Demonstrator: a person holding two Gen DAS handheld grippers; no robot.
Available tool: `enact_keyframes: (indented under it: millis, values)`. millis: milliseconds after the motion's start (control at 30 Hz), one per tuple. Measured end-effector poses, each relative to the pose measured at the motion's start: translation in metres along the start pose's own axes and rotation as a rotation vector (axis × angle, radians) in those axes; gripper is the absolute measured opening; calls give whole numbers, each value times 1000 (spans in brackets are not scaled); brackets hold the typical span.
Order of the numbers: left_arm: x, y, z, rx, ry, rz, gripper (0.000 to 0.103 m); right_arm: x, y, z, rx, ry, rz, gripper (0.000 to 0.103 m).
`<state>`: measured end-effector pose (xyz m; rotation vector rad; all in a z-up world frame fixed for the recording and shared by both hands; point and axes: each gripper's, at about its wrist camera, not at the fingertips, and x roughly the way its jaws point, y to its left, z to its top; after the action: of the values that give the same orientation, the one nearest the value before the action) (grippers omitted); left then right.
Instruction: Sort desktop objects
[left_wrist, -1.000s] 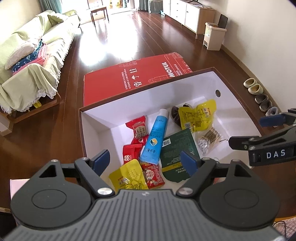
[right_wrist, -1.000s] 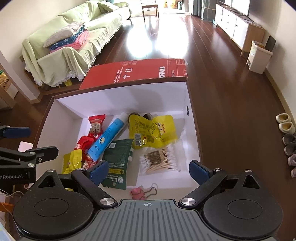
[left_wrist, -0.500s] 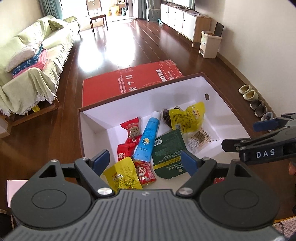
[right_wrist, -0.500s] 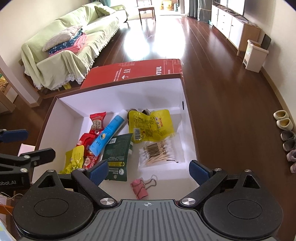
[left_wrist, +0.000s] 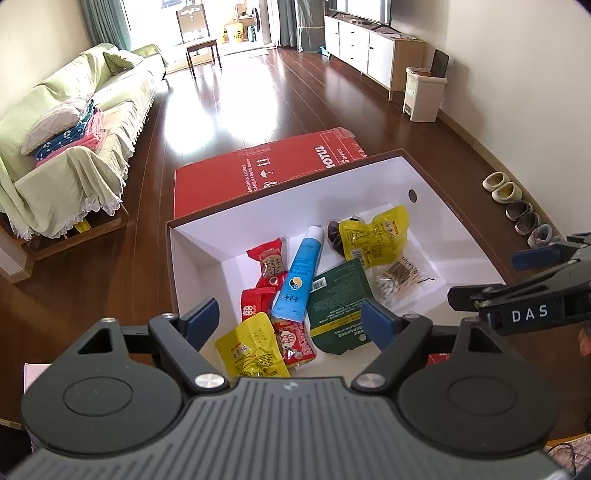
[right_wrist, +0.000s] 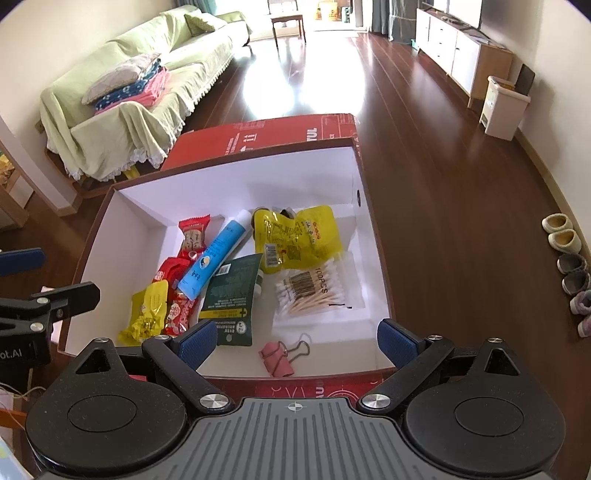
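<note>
Hovering above the white box (right_wrist: 354, 173), you held your left claw (left_wrist: 291, 317) and right claw (right_wrist: 295, 341) spread wide, gripping nothing. Inside the box, the blue tube (right_wrist: 214, 258) lay near the middle, the green packet (right_wrist: 232, 295) just beside it, the cotton swabs (right_wrist: 310, 291) toward the right wall and the pink binder clip (right_wrist: 279, 360) nearest you.
</note>
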<state>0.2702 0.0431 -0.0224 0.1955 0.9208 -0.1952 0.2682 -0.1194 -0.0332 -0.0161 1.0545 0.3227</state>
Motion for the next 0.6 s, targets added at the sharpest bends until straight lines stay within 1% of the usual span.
enact_keyframes:
  millis: [200,300,600]
  values:
    - [-4,-3,-4,11,-26,4,82,-3,0,-1,-3,-4,0,96]
    - [-8,-5,-7,23,-42,-6,82,-3,0,-3,-7,-2,0,96]
    - [-5,-6,-13,19,-25,12,82,0,0,-6,-7,6,-4,96]
